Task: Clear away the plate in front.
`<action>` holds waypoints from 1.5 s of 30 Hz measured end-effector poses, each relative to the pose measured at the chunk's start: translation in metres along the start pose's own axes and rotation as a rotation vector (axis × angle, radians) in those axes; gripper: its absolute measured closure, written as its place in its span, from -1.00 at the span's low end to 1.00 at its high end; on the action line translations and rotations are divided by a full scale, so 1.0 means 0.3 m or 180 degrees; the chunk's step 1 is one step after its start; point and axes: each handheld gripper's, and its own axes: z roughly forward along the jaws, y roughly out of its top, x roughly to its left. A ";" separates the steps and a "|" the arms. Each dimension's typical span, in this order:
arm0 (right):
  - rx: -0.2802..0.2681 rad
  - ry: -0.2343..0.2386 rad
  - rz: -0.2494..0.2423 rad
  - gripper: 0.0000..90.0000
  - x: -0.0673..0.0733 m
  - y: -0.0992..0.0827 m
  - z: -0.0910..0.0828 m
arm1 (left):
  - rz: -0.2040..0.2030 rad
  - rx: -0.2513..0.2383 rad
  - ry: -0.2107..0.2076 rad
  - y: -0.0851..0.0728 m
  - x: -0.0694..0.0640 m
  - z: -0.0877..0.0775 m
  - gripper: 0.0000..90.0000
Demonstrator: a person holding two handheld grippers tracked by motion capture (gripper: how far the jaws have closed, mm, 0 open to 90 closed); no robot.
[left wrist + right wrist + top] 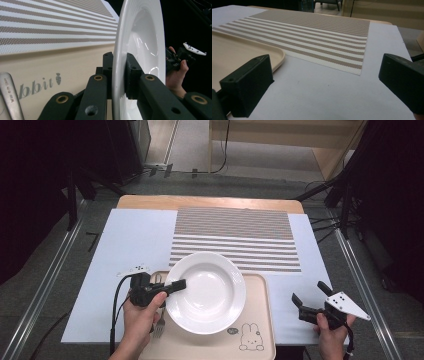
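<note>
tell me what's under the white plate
The white plate, gripped at its left rim by the left gripper, sits over a beige tray. A fork pokes out beside it; its handle's far end is hidden.

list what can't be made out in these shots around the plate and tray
- Fork, high view: mostly hidden by the left hand and the plate.
- Fork handle engraving, left gripper view: too blurred to read.
- Tray lettering, left gripper view: its start is covered by the fork handle.
- Tray, right gripper view: cut off by the left edge.
</note>
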 end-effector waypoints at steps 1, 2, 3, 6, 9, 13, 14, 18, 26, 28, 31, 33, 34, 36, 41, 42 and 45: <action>-0.0001 0.0000 -0.0002 -1.00 0.000 0.000 0.000 | 0.0002 0.0008 0.0007 -0.005 0.001 0.001 0.81; 0.0000 0.0000 -0.0002 -1.00 0.000 0.000 0.000 | -0.0020 0.0013 0.0002 -0.010 0.001 0.002 0.81; 0.0000 -0.0001 -0.0002 -1.00 0.000 0.000 0.000 | -0.0012 0.0029 0.0006 -0.016 0.004 0.002 0.81; 0.0002 -0.0005 -0.0002 -1.00 0.000 0.000 0.000 | -0.0039 0.0045 0.0003 -0.035 0.007 0.005 0.81; 0.0001 -0.0005 -0.0003 -1.00 0.000 0.000 0.000 | -0.0053 0.0080 0.0013 -0.053 0.008 0.006 0.81; 0.0007 -0.0008 -0.0009 -1.00 0.001 0.000 0.000 | -0.0072 0.0127 0.0004 -0.074 0.010 0.010 0.81; 0.0007 -0.0005 -0.0011 -1.00 0.001 0.000 0.000 | -0.0074 0.0132 -0.0001 -0.078 0.012 0.011 0.81; 0.0013 -0.0009 -0.0015 -1.00 0.001 0.000 0.001 | -0.0101 0.0175 -0.0013 -0.089 0.017 0.012 0.81; 0.0019 -0.0012 -0.0014 -1.00 0.002 0.000 0.000 | -0.0108 0.0254 -0.0030 -0.108 0.020 0.020 0.81; 0.0021 -0.0013 -0.0012 -1.00 0.002 0.000 0.001 | -0.0116 0.0292 -0.0036 -0.112 0.022 0.024 0.80; 0.0021 -0.0013 -0.0014 -1.00 0.002 0.000 0.000 | -0.0124 0.0347 -0.0023 -0.118 0.024 0.032 0.80; 0.0020 -0.0013 -0.0010 -1.00 0.002 0.000 0.000 | -0.0128 0.0375 -0.0033 -0.121 0.026 0.038 0.80; 0.0017 -0.0013 -0.0012 -1.00 0.001 0.000 0.000 | -0.0139 0.0389 -0.0033 -0.122 0.027 0.041 0.80; 0.0018 -0.0013 -0.0012 -1.00 0.002 0.000 0.000 | -0.0160 0.0422 -0.0035 -0.122 0.026 0.045 0.80; 0.0020 -0.0015 -0.0014 -1.00 0.002 0.000 0.000 | -0.0107 0.0531 0.0057 -0.118 0.032 0.056 0.80; 0.0022 -0.0016 -0.0014 -1.00 0.002 0.000 0.000 | -0.0149 0.0540 0.0058 -0.118 0.037 0.058 0.80; 0.0025 -0.0015 -0.0014 -1.00 0.002 0.000 0.000 | -0.0175 0.0572 0.0073 -0.117 0.047 0.063 0.81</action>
